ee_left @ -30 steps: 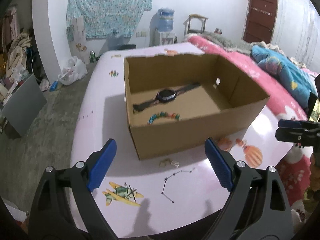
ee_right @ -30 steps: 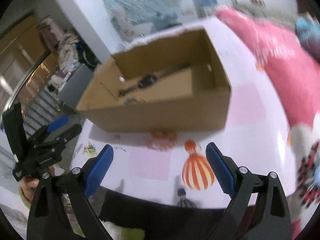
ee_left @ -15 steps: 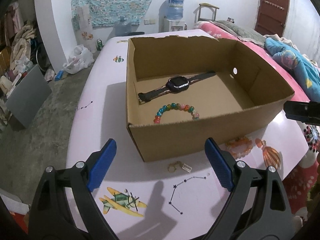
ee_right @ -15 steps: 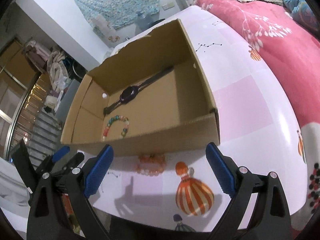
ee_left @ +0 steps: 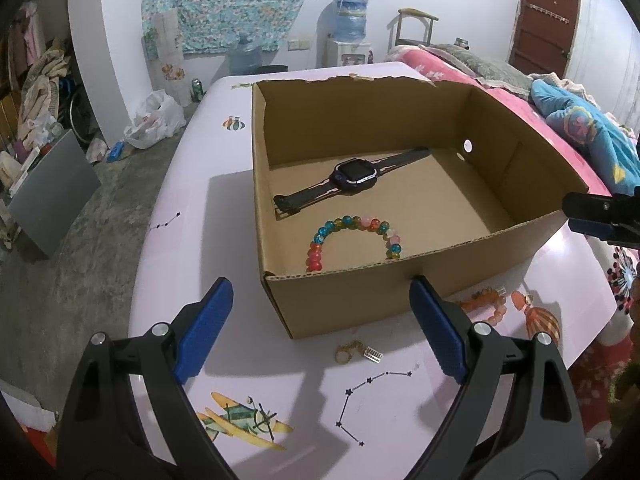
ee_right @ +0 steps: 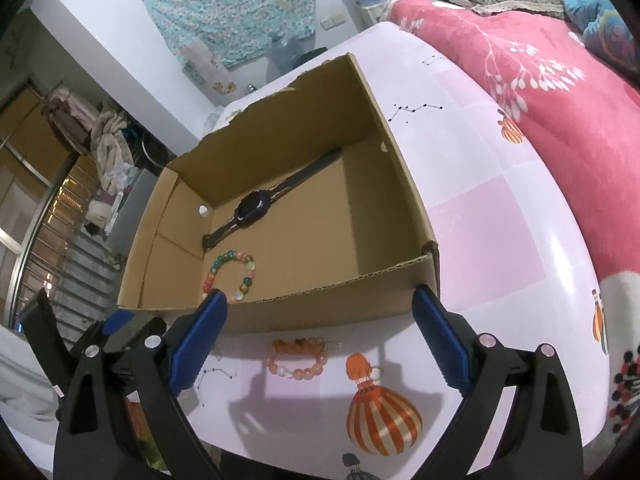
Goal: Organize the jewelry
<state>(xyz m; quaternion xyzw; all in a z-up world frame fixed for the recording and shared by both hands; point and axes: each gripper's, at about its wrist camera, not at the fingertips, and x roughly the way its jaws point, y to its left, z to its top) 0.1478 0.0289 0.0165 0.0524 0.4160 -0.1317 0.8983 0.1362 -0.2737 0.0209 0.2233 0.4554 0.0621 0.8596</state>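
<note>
An open cardboard box [ee_left: 344, 296] [ee_right: 328, 308] stands on the pink table. Inside it lie a black watch [ee_left: 354, 176] [ee_right: 252, 208] and a multicoloured bead bracelet [ee_left: 352, 236] [ee_right: 230, 276]. Outside, against the box's near wall, rests an orange bead bracelet [ee_left: 486, 306] [ee_right: 298, 358]. A small gold ring with a tag [ee_left: 354, 352] sits just in front of the box. My left gripper [ee_left: 320, 332] is open and empty, hanging above the gold ring. Directly above the orange bracelet, my right gripper [ee_right: 320, 340] is open and empty too.
The table [ee_left: 192, 184] has printed cartoon pictures and a rounded near edge. A pink bed [ee_right: 560, 80] runs along its right side. The floor at the left holds bags and clutter [ee_left: 152, 120]. In each wrist view the other gripper shows at the edge.
Both grippers have risen and steadied, so I now look down into the box. Both stay open. The jewelry has not moved.
</note>
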